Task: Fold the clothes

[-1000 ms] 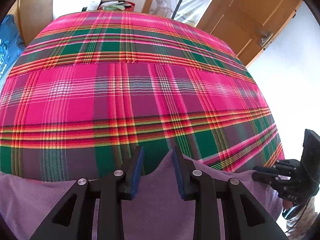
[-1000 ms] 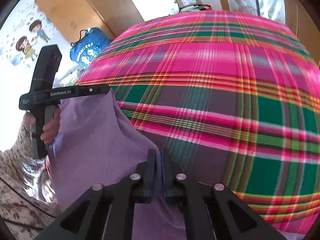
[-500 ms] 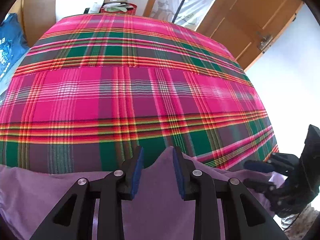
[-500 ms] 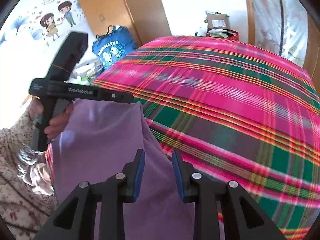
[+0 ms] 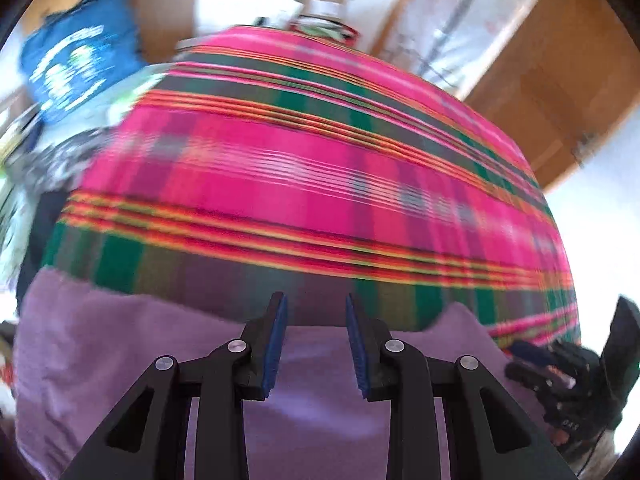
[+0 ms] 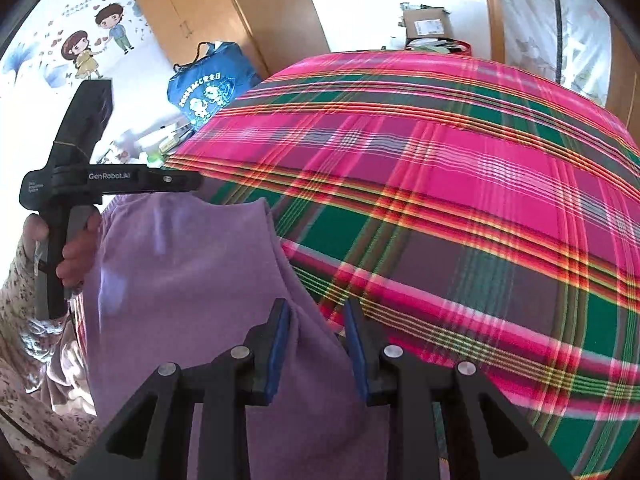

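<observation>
A purple garment (image 6: 180, 272) lies spread on the near edge of the plaid cover (image 6: 460, 184); it also fills the bottom of the left wrist view as a purple garment (image 5: 120, 340). My right gripper (image 6: 315, 306) is open above its right-hand edge, a fold of cloth running between the pads without being pinched. My left gripper (image 5: 315, 300) is open over the garment's far edge, nothing pressed between its blue pads. The left gripper (image 6: 188, 182), held by a hand (image 6: 76, 256), hovers at the garment's far corner. The right gripper (image 5: 524, 360) shows at the garment's right end.
A blue bag (image 6: 208, 84) stands past the left side of the cover, by a wooden wardrobe (image 6: 224, 8). A cardboard box (image 6: 426, 24) sits beyond the far end. A wooden door (image 5: 560, 72) is on the right. A floral sleeve (image 6: 24, 360) is at lower left.
My right gripper's jaws have parted and released the cloth fold they pinched. My left gripper has swung sideways along the garment's edge, the view now blurred, with the bag coming into sight.
</observation>
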The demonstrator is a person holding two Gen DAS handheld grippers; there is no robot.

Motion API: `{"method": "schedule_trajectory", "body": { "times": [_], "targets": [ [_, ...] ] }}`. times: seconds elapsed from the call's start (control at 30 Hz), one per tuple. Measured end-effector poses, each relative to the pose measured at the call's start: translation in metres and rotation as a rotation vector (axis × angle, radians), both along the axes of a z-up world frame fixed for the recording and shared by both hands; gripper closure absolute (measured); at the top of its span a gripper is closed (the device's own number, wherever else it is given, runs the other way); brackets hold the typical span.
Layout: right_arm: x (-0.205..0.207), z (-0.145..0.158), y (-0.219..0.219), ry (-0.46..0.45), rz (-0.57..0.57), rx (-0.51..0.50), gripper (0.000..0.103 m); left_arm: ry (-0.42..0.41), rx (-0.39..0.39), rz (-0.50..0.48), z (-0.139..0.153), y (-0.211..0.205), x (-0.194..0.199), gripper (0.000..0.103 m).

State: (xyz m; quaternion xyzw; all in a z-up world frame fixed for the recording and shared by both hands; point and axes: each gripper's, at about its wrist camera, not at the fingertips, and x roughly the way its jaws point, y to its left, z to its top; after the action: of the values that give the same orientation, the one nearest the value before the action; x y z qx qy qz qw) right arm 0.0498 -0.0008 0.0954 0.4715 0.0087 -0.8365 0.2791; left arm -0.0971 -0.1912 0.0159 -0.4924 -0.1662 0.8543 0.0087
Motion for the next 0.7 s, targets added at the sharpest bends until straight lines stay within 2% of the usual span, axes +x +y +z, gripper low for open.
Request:
{"method": "schedule_trajectory", "body": {
  "times": [0.17,0.33,0.47,0.57,0.7],
  "targets": [
    [0.008,0.005,-0.012,0.043,-0.015,0.058,0.074,0.015,0.01,0.129,0.001,-0.042,0.032,0.072],
    [0.021,0.018,-0.026,0.08,0.025,0.054,0.074,0.007,0.038,0.234,-0.002,-0.078,0.065,0.072],
    [0.031,0.018,-0.04,0.085,0.047,0.08,0.074,0.023,0.081,0.252,-0.003,-0.09,0.087,0.072],
    [0.036,0.013,-0.045,0.078,0.032,0.116,0.074,0.049,0.061,0.269,0.004,-0.094,0.101,0.072],
    [0.043,0.022,-0.046,0.093,0.016,0.086,0.074,0.103,0.061,0.333,0.013,-0.113,0.116,0.072]
  ]
}}
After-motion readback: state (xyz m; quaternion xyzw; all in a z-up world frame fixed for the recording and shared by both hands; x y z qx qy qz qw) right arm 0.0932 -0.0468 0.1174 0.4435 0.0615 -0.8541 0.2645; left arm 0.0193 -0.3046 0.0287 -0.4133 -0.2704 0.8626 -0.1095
